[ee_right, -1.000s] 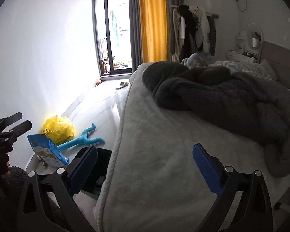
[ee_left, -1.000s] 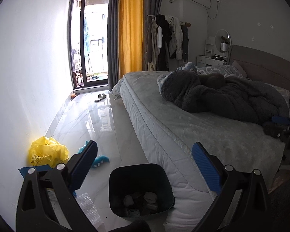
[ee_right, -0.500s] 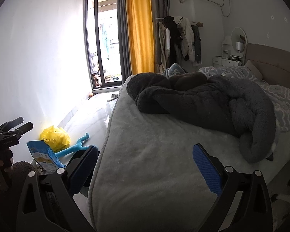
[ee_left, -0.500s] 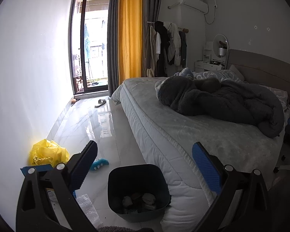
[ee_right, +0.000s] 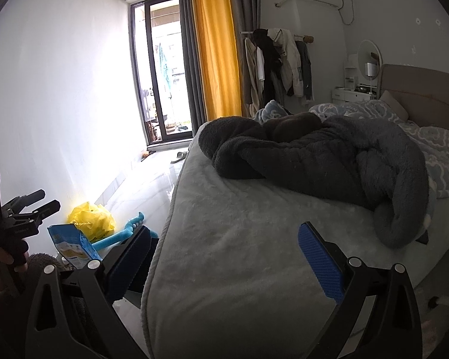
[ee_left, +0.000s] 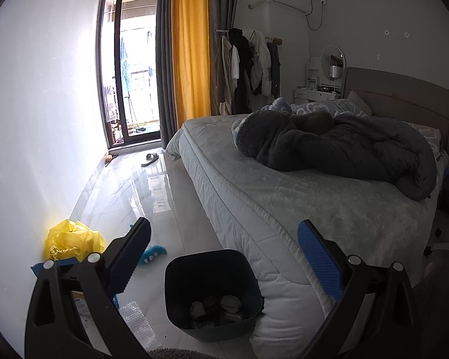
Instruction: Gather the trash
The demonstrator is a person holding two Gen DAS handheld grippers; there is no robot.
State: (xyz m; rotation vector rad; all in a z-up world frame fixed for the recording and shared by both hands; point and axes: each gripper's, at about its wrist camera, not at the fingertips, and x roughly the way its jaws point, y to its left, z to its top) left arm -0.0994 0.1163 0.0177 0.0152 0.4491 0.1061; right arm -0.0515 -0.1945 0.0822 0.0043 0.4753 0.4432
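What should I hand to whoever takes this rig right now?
Left tool: open, empty, above the dark bin.
Right tool: open, empty, over the bed corner.
Bin stands on the floor against the mattress; a few crumpled pieces already lie in it.
Still out, by the wall: yellow plastic bag, blue snack packet, bubble wrap.
The blue toy beside them may not be trash; check first.

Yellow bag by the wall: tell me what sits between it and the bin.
Between the yellow bag and the bin lies the blue toy on the floor, slightly off the straight line. The open left tongs hang above the bin, holding nothing. Otherwise the floor between them looks bare.
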